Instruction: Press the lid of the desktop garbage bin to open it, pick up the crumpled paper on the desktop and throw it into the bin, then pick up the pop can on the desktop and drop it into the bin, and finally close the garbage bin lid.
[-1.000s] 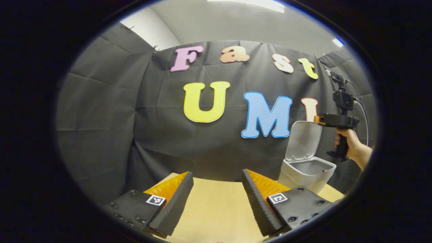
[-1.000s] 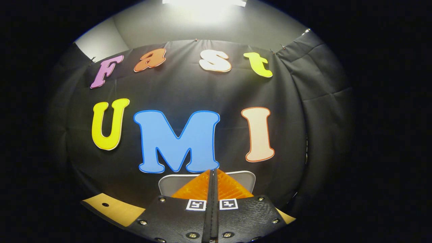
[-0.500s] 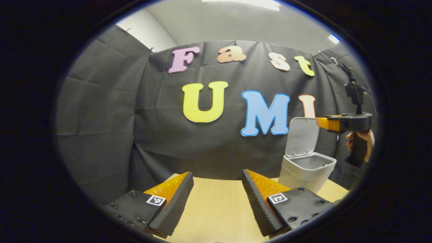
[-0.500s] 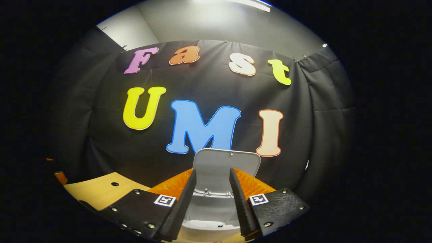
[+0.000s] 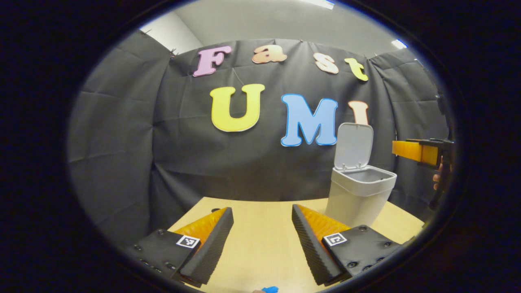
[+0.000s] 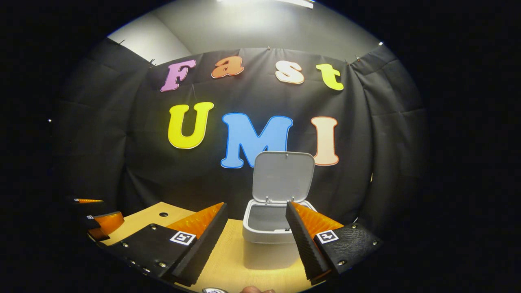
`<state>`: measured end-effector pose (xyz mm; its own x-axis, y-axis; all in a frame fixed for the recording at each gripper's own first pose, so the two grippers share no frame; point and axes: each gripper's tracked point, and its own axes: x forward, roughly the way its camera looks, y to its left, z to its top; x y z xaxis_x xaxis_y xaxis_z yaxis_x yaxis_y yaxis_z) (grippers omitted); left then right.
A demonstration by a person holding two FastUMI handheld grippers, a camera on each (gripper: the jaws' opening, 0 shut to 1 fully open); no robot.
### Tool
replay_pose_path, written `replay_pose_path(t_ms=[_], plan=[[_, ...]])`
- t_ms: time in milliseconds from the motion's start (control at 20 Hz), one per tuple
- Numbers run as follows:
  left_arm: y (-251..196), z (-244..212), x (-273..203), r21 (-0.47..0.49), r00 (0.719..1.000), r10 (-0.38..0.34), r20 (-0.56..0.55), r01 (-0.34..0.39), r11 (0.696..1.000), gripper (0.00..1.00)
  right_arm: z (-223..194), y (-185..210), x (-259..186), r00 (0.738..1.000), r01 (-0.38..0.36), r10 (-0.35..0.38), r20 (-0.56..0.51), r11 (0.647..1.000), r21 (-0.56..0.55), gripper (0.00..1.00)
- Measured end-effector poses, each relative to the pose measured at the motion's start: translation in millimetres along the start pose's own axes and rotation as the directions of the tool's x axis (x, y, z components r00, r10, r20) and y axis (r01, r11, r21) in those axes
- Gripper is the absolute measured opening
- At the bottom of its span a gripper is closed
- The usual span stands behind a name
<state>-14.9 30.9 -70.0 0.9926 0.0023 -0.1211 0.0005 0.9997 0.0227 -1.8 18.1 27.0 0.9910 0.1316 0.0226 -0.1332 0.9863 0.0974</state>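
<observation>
We see a pale wooden desk [image 5: 264,240] running back to a black cloth wall [image 5: 122,134] that hangs in soft folds and creases, pinned along its top edge. Above the cloth we make out a plain grey ceiling [image 6: 252,28] with a bright strip light [image 6: 264,3] at the upper edge, and a paler patch of wall [image 6: 142,38] in the upper left corner. In the right gripper view we also note a small dark round hole [image 6: 163,214] in the desk near its far left corner.
</observation>
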Motion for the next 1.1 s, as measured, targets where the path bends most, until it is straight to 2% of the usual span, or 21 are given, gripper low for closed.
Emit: replay_pose_path(t_ms=[300, 550, 800, 900, 1100], plan=[[4.0, -82.4, -7.2, -0.058, 0.987, -0.057, -0.152, 0.049, 0.997, 0.95, -20.8, -10.3, -36.6, 0.997, 0.079, -0.08, -0.005, 0.997, -0.023, 0.92], [4.8, -148.8, -9.1, -0.054, 0.952, -0.077, -0.297, 0.064, 0.996, 0.96, -35.5, -9.7, -57.0, 0.992, 0.118, -0.119, -0.033, 0.992, -0.033, 0.92], [-5.8, -217.6, -11.4, -0.024, 0.886, -0.097, -0.454, 0.096, 0.995, 0.95, -44.8, -4.5, -66.6, 0.989, 0.131, -0.132, -0.066, 0.991, -0.016, 0.92], [-8.4, -245.6, -16.7, -0.013, 0.847, -0.092, -0.524, 0.101, 0.995, 0.94, -49.1, -1.9, -69.4, 0.987, 0.137, -0.137, -0.082, 0.991, -0.012, 0.92], [-11.3, -285.8, -26.9, -0.021, 0.775, -0.094, -0.624, 0.104, 0.994, 0.97, -57.5, -0.9, -74.6, 0.981, 0.157, -0.155, -0.115, 0.988, 0.007, 0.92]])
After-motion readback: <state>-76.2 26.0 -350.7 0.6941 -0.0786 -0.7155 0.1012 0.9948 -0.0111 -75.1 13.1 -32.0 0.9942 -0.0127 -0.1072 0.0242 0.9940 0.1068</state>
